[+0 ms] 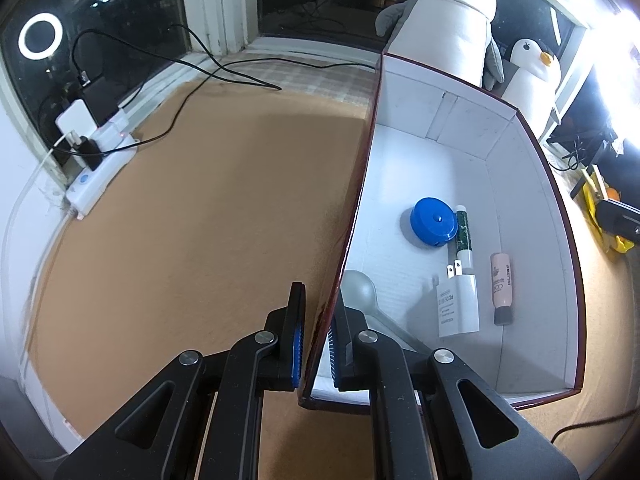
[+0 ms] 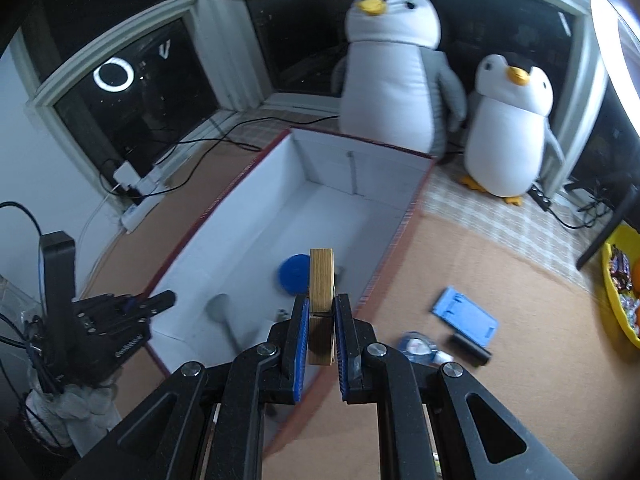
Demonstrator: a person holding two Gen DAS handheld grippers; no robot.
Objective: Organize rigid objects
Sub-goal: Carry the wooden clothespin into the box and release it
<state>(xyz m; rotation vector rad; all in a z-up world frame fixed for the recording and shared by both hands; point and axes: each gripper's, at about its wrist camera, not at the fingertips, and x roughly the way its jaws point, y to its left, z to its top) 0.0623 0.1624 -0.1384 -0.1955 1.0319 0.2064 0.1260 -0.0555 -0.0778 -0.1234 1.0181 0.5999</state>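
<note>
A long box point(image 1: 532, 200) with a white inside and a dark red rim lies on the tan floor. My left gripper point(image 1: 318, 312) is shut on its left wall near the front corner. Inside lie a blue round disc point(image 1: 434, 222), a green tube point(image 1: 464, 236), a white plug charger point(image 1: 458, 304), a pink bottle point(image 1: 501, 288) and a grey spoon point(image 1: 358, 286). My right gripper point(image 2: 321, 300) is shut on an upright wooden block point(image 2: 321, 272), held above the box's point(image 2: 224, 200) near end. The left gripper point(image 2: 120, 312) also shows at that view's left edge.
To the right of the box, a blue stand point(image 2: 466, 316), a black cylinder point(image 2: 468, 348) and a round clear item point(image 2: 416, 344) lie on the floor. A yellow bowl point(image 2: 616, 300) sits far right. Two plush penguins point(image 2: 392, 80) stand behind the box; a power strip point(image 1: 100, 168) with cables lies at the left.
</note>
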